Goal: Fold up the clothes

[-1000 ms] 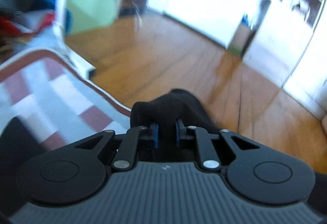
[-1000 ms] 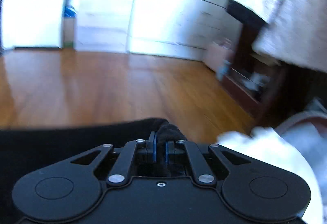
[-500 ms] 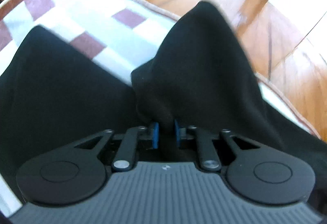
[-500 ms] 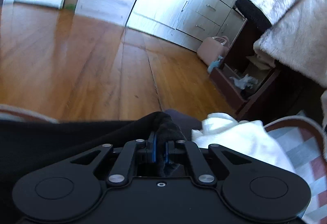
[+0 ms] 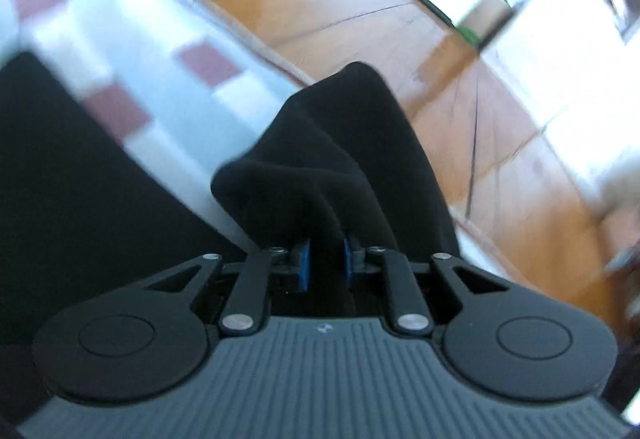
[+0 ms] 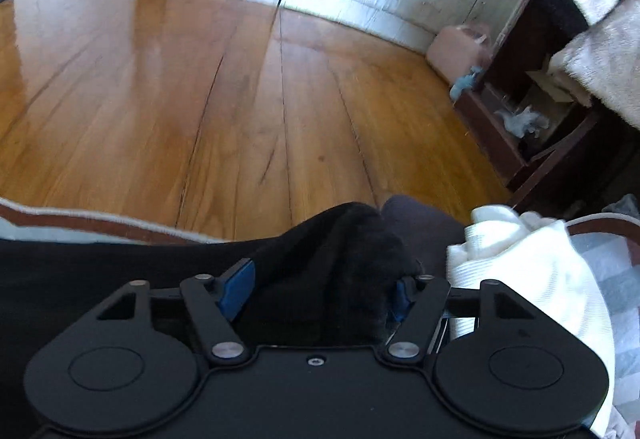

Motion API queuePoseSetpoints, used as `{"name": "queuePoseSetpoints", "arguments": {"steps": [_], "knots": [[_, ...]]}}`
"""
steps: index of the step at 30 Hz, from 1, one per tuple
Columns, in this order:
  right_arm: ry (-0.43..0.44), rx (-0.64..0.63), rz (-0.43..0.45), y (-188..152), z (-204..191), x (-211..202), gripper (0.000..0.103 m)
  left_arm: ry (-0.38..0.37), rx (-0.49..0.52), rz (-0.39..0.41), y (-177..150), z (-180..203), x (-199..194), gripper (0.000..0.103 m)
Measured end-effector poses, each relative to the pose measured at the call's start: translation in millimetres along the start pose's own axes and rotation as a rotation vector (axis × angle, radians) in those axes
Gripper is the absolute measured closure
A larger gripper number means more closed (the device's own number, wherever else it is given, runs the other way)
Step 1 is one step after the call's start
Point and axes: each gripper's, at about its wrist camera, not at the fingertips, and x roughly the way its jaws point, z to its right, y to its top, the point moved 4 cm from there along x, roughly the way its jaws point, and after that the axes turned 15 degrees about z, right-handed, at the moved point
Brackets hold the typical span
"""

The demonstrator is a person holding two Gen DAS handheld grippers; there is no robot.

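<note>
Pinching soft black garment (image 5: 352, 143) in left tongs (image 5: 325, 263), right tongs (image 6: 322, 289) spread, released, checked blanket (image 5: 160, 23) beneath.

The left gripper (image 5: 325, 263) has its fingers pinched narrow; the right gripper (image 6: 320, 289) has its fingers spread wide.

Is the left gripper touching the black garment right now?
Touching. The left wrist view shows the left gripper with its blue pads pinched on a fold of the black garment running between them.
</note>
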Motion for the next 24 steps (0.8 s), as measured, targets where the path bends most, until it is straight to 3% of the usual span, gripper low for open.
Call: {"name": "queuePoseSetpoints", "arguments": {"steps": [1, 2, 5, 7, 10, 13, 14, 16, 17, 19, 21, 23, 24], "knots": [[0.018, 0.012, -0.044, -2.1, 1.8, 2.8, 0.032, -0.005, -0.053, -0.01, 0.4, -6.7, 2.9, 0.089], [0.035, 0.024, -0.088, -4.1, 3.6, 5.5, 0.032, -0.001, -0.038, -0.006, 1.0, -6.3, 2.8, 0.09], [0.082, 0.049, -0.213, -10.3, 8.9, 11.2, 0.031, 0.011, 0.11, 0.048, 5.1, 9.4, -4.5, 0.091], [0.033, -0.023, -0.243, -19.4, 12.5, 1.0, 0.026, 0.001, 0.138, 0.081, 10.0, 17.1, -8.6, 0.092], [-0.128, -0.044, -0.225, -30.6, 24.3, -10.4, 0.024, -0.037, 0.139, 0.095, 16.9, 35.7, -17.9, 0.095], [-0.002, 0.086, -0.124, -24.7, 17.7, -24.8, 0.024, -0.186, 0.329, 0.201, 19.4, 97.9, -51.9, 0.095], [0.056, 0.13, -0.088, -21.8, 13.4, -30.3, 0.024, -0.256, 0.349, 0.213, 15.1, 119.0, -61.4, 0.095], [0.25, 0.192, -0.007, -13.9, -10.3, -43.8, 0.024, -0.4, 0.363, 0.216, 0.3, 159.4, -78.0, 0.103], [0.307, 0.121, 0.025, -16.3, -33.3, -48.1, 0.023, -0.46, 0.38, 0.216, -11.2, 178.7, -85.7, 0.103], [0.418, -0.023, 0.088, -21.4, -79.5, -57.1, 0.023, -0.507, 0.459, 0.217, -40.7, 209.3, -97.0, 0.103], [0.488, -0.153, 0.131, -33.7, -121.6, -65.8, 0.023, -0.574, 0.493, 0.08, -80.7, 228.4, -91.6, 0.102], [0.581, -0.214, 0.135, -46.8, -151.0, -75.4, 0.023, -0.541, 0.515, -0.103, -119.9, 231.1, -73.3, 0.102], [0.636, -0.227, 0.131, -52.2, -161.1, -80.3, 0.024, -0.514, 0.528, -0.147, -129.5, 225.9, -67.3, 0.101]]}}
